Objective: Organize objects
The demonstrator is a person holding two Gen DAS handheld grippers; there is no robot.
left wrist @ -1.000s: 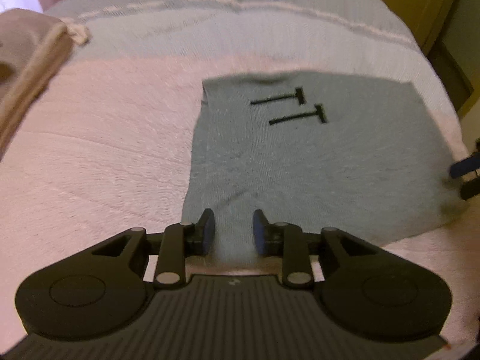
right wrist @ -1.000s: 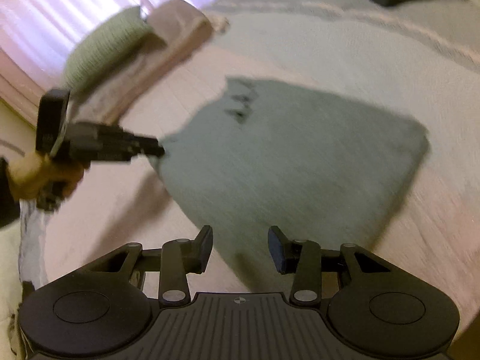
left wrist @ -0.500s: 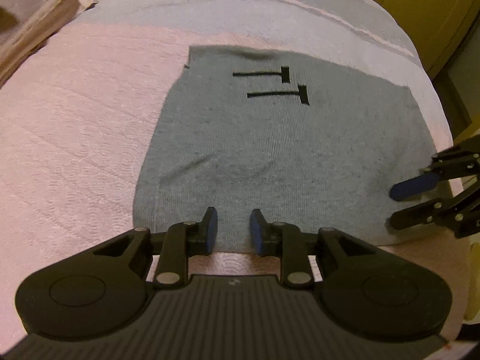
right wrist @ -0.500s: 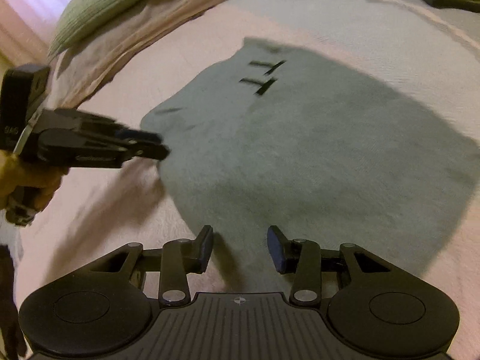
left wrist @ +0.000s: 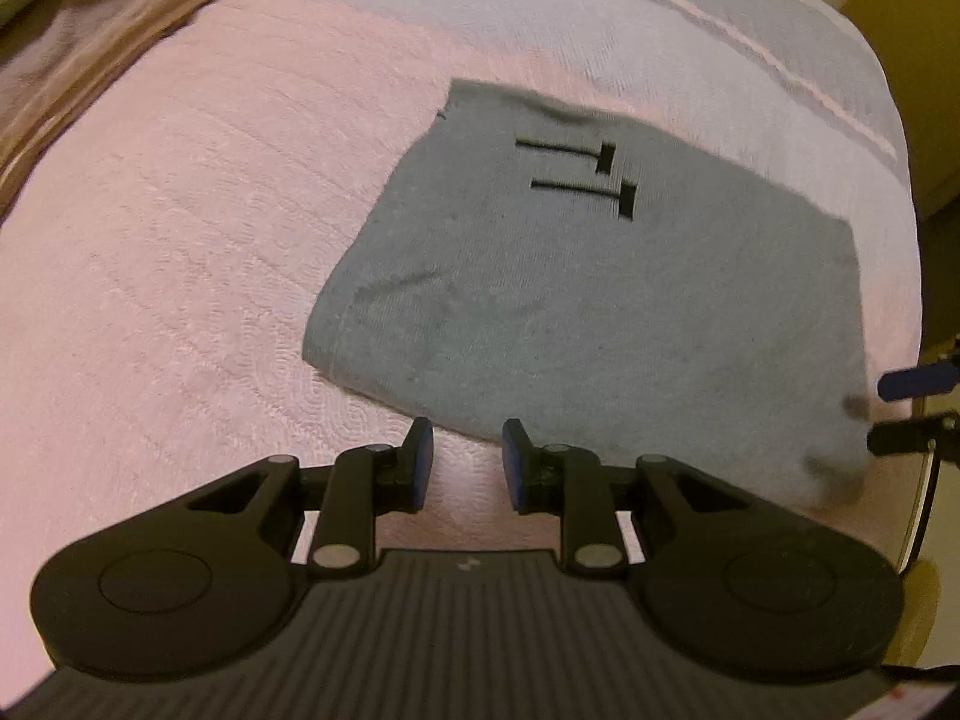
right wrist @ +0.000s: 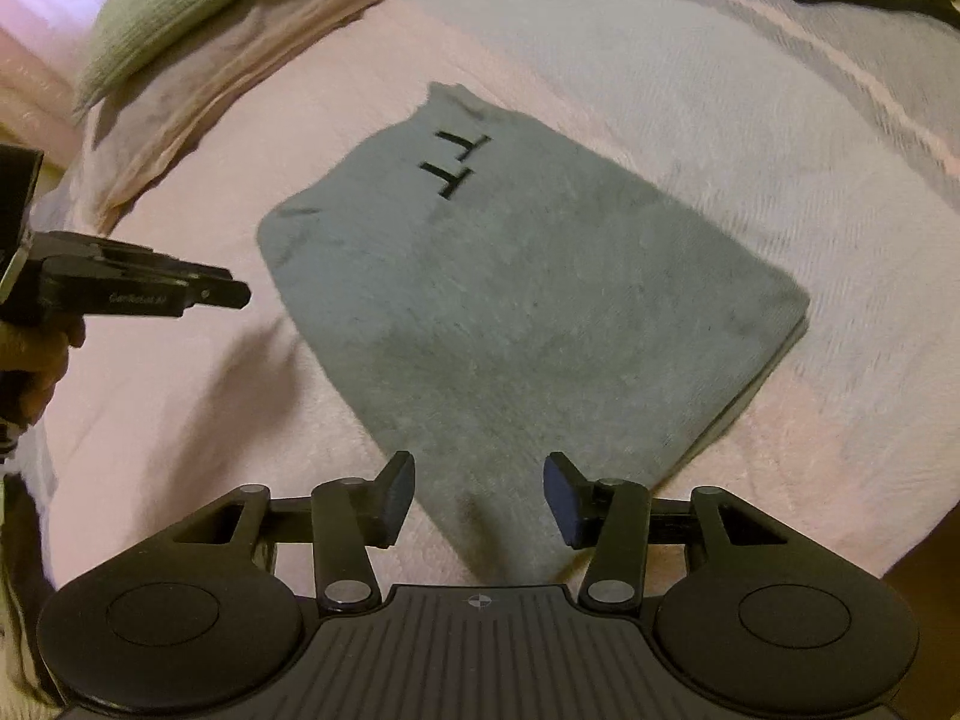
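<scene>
here the grey cloth point(left wrist: 606, 312) lies flat on the bed point(left wrist: 180, 240) — folded, two black marks up. left claw point(left wrist: 462, 459) gapes narrowly, empty, at its near edge. right claw point(right wrist: 478, 498) is wide over a corner — holding nothing.

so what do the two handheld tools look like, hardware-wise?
Both match: the left tool and right tool have matte black bodies with ribbed centre plates, two round discs, linkage arms with silver pivot pins, and blue-faced finger pads. The right one shows a small crosshair mark; white lettering, unreadable, runs along the left one's side in the right wrist view.
</scene>
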